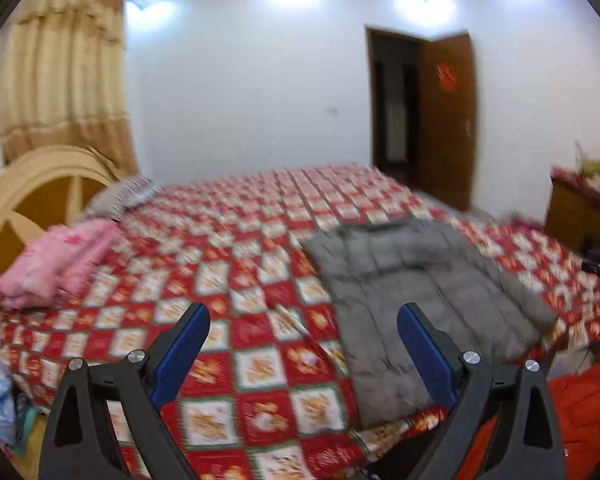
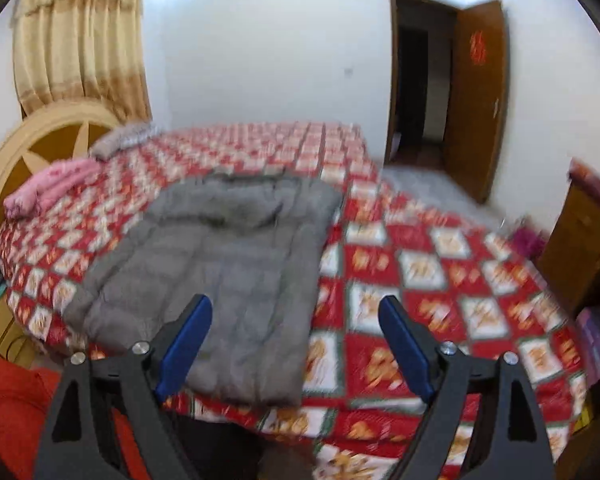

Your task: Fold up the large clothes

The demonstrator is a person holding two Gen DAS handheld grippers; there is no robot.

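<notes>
You held the left gripper (image 1: 303, 334) and the right gripper (image 2: 295, 326) wide open and empty above the bed (image 1: 228, 264), where the grey padded jacket (image 2: 228, 248) already lay folded flat, seemingly almost finished.

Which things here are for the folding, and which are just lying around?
For the folding: grey padded coat, left gripper, right gripper, both open.

Just lying around: pink folded bedding, grey pillow, red-checked bedspread, wooden door, curtain.
</notes>
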